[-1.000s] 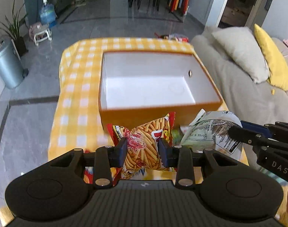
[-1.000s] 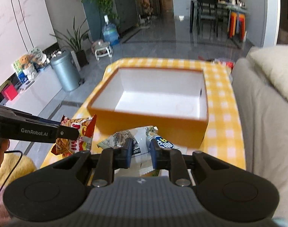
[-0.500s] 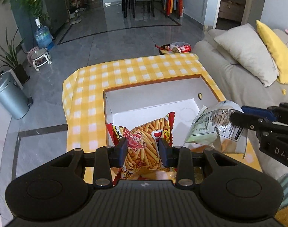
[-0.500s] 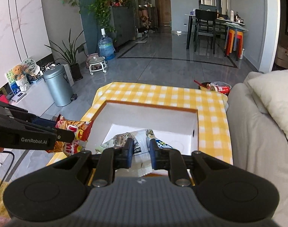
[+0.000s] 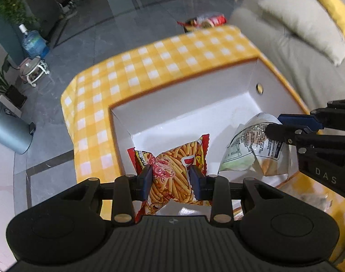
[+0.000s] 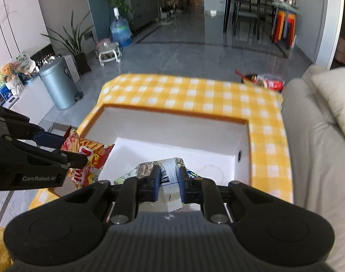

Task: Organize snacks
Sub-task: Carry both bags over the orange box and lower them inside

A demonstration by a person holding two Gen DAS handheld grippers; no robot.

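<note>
My left gripper point(image 5: 171, 179) is shut on a red and yellow fries snack bag point(image 5: 174, 170) and holds it over the near left part of the orange box with a white inside point(image 5: 190, 117). My right gripper point(image 6: 168, 176) is shut on a silver and white snack bag point(image 6: 165, 170) and holds it over the near part of the same box point(image 6: 177, 145). In the left wrist view the right gripper point(image 5: 272, 127) holds the silver bag point(image 5: 254, 151) to the right. In the right wrist view the left gripper point(image 6: 80, 157) holds the fries bag point(image 6: 88, 158) at the left.
The box sits on a table with a yellow checked cloth point(image 5: 149, 68). A grey sofa with cushions point(image 5: 297, 34) runs along the right. More snack packets point(image 6: 265, 80) lie beyond the table's far end. A grey bin point(image 6: 56, 86) stands on the floor at left.
Both grippers have moved forward and higher with their bags, from in front of the box's near wall to above its inside. Both stay shut on their bags.
</note>
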